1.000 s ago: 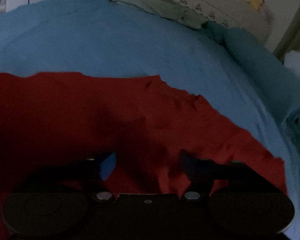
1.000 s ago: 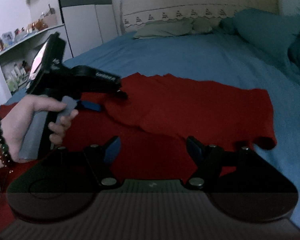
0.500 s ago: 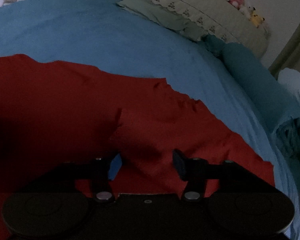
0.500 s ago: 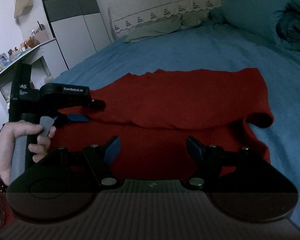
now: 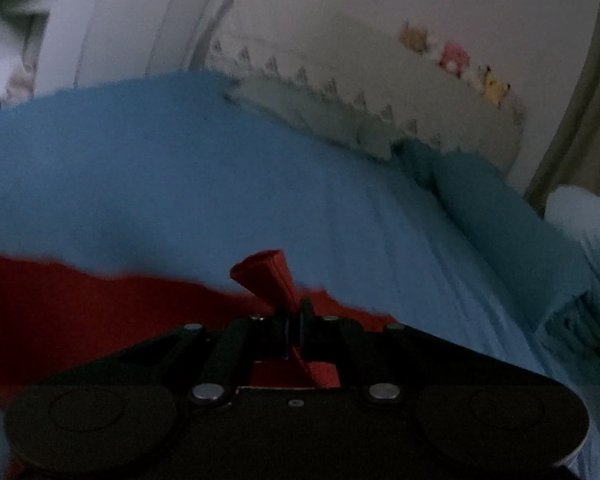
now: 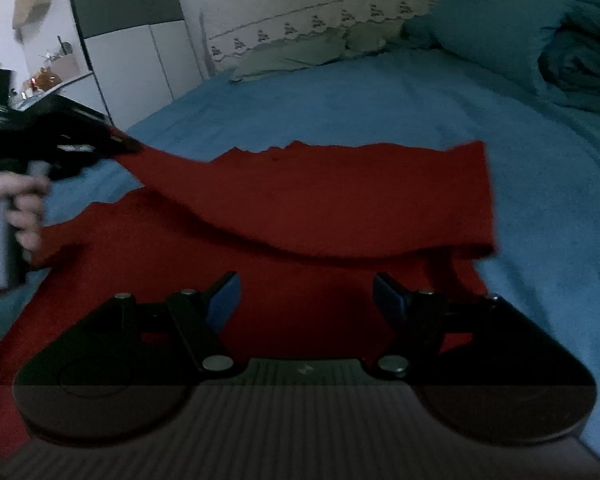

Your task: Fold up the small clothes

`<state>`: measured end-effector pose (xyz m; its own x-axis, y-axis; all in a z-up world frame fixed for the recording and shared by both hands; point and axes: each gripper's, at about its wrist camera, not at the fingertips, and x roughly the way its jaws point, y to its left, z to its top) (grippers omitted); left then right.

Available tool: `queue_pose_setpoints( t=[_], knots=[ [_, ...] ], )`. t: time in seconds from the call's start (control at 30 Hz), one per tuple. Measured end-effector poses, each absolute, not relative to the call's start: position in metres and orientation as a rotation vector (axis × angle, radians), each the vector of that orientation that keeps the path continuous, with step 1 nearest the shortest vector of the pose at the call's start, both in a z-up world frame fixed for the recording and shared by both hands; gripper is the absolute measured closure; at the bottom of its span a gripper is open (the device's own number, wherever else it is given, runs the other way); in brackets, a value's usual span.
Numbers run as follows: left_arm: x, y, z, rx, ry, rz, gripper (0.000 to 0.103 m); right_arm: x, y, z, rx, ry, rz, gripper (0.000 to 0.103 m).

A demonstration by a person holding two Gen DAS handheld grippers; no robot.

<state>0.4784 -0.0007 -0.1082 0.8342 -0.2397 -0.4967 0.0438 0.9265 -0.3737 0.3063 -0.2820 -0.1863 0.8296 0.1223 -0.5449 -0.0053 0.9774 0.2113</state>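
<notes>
On the blue bed (image 6: 380, 92), the left gripper (image 5: 293, 320) pinches a corner of the red cloth (image 6: 340, 192), which stretches sideways just past the right gripper (image 6: 306, 296), whose fingers are spread wide and hold nothing.

Dim room – a bed (image 6: 380, 92) in a blue sheet, pale lace-trimmed headboard (image 5: 340, 64) behind, plush toys (image 5: 456, 58) on top, a white wardrobe (image 6: 140, 40) – shelves beside it.

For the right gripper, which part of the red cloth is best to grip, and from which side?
Probably the right end of the folded red cloth, at its doubled fold edge. The open right gripper could come from the right, over the blue bedsheet. The left gripper holds the opposite corner raised.
</notes>
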Motion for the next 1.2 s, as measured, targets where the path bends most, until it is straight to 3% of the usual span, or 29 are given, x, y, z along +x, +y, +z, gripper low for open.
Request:
queue_pose_setpoints(
  t=[0.1, 0.4, 0.5, 0.6, 0.63, 0.67, 0.7, 0.87, 0.97, 1.2],
  knots=[
    [0.47, 0.026, -0.111, -0.318, 0.541, -0.094, 0.099, 0.308, -0.285, -0.188, 0.211, 0.593, 0.04, 0.013],
    [0.46, 0.068, -0.184, -0.352, 0.724, -0.045, 0.098, 0.32, -0.293, -0.196, 0.212, 0.661, -0.05, 0.013],
    [0.443, 0.074, -0.179, -0.317, 0.722, -0.029, 0.091, 0.318, -0.297, -0.192, 0.199, 0.678, -0.035, 0.013],
    [0.427, 0.076, -0.159, -0.287, 0.7, -0.044, 0.065, 0.317, -0.294, -0.18, 0.17, 0.64, 0.007, 0.012],
    [0.427, 0.077, -0.154, -0.278, 0.684, -0.066, 0.05, 0.319, -0.292, -0.175, 0.157, 0.619, 0.016, 0.008],
    [0.427, 0.076, -0.147, -0.26, 0.671, -0.076, 0.041, 0.324, -0.289, -0.17, 0.149, 0.6, 0.02, 0.004],
    [0.428, 0.074, -0.141, -0.242, 0.658, -0.084, 0.039, 0.329, -0.287, -0.167, 0.145, 0.585, 0.021, 0.003],
    [0.462, 0.045, -0.136, -0.216, 0.682, -0.21, 0.038, 0.369, -0.284, -0.175, 0.173, 0.571, 0.051, 0.003],
    [0.483, 0.027, -0.155, -0.208, 0.724, -0.265, 0.038, 0.386, -0.291, -0.202, 0.119, 0.676, -0.027, 0.004],
    [0.491, 0.021, -0.191, -0.144, 0.745, -0.251, 0.038, 0.364, -0.303, -0.207, 0.053, 0.645, -0.025, 0.004]
  ],
)
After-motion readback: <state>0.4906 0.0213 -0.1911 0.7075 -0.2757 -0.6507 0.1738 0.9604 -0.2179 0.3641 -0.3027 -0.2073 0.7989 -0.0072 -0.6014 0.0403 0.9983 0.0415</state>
